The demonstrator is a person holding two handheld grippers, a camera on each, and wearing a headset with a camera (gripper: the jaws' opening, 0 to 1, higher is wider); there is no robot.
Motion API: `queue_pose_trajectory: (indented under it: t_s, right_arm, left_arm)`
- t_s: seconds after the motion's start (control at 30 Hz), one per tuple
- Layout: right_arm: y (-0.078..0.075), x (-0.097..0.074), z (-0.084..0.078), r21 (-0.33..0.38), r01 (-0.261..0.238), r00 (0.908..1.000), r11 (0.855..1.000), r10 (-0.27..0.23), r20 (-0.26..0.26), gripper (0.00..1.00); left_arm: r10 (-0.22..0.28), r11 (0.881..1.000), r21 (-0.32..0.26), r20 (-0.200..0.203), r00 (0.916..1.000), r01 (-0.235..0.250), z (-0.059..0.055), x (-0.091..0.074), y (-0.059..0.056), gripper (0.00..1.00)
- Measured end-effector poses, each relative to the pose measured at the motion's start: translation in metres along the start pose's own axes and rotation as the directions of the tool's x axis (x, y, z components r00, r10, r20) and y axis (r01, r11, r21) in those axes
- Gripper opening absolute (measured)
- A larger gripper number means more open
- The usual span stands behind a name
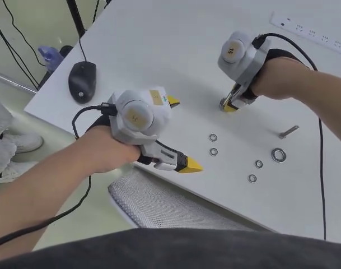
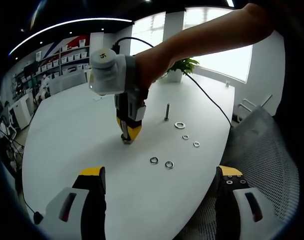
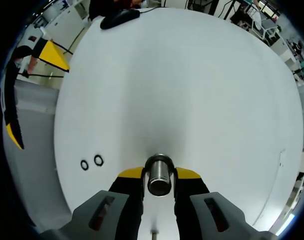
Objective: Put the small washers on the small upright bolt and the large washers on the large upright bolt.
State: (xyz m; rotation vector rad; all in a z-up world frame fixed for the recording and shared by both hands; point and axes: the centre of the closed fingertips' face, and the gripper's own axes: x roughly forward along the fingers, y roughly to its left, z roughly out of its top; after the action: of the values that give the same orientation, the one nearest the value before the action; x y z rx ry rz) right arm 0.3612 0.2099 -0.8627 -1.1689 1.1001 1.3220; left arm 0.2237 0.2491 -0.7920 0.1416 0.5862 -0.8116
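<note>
My right gripper [image 1: 228, 106] [image 3: 159, 175] points down at the white table [image 1: 159, 45], shut on the large bolt [image 3: 159, 181], which stands with one end on the tabletop. In the left gripper view the right gripper [image 2: 128, 136] holds that bolt upright. The small bolt [image 1: 289, 131] [image 2: 167, 111] stands to its right. One large washer [image 1: 279, 154] [image 2: 179, 125] and several small washers [image 1: 213, 137] [image 2: 154, 160] [image 3: 98, 160] lie loose nearby. My left gripper [image 1: 183, 133] [image 2: 160, 175] hovers open over the table's near edge, holding nothing.
A black computer mouse [image 1: 82, 80] sits at the table's far left. A mesh chair [image 1: 159, 202] stands just below the near edge. A white power strip [image 1: 310, 33] lies at the back right, and cables trail from both grippers.
</note>
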Motion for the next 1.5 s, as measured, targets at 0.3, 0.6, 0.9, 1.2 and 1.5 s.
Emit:
queue_pose_trajectory:
  t_s: [0.3,0.6,0.9,1.2,1.5]
  right_arm:
    - [-0.002,0.003,-0.002,0.002,0.004,1.0,1.0,-0.004,0.0,0.22]
    - [-0.003,0.002,-0.001,-0.006,0.006,1.0,1.0,-0.006,0.002,0.24]
    - [-0.004,-0.01,0.001,-0.007,0.013,0.9995,1.0,-0.013,0.031,0.35]
    - [-0.003,-0.021,0.001,-0.037,0.01,0.9982,0.999,-0.008,0.06,0.36]
    - [-0.001,-0.041,0.004,-0.053,0.023,0.9927,0.998,-0.017,0.12,0.35]
  left_arm:
    - [-0.007,1.0,-0.001,-0.008,0.9999,0.007,0.001,0.001,-0.003,0.9]
    - [-0.013,1.0,0.006,-0.007,0.9999,0.013,0.004,0.001,-0.005,0.89]
    - [-0.014,1.0,0.008,-0.01,0.9999,0.014,0.004,0.001,-0.007,0.89]
    - [-0.006,1.0,0.003,-0.008,1.0,0.006,0.004,-0.003,-0.003,0.89]
    - [-0.013,1.0,0.015,-0.009,0.9999,0.013,0.007,-0.005,-0.004,0.89]
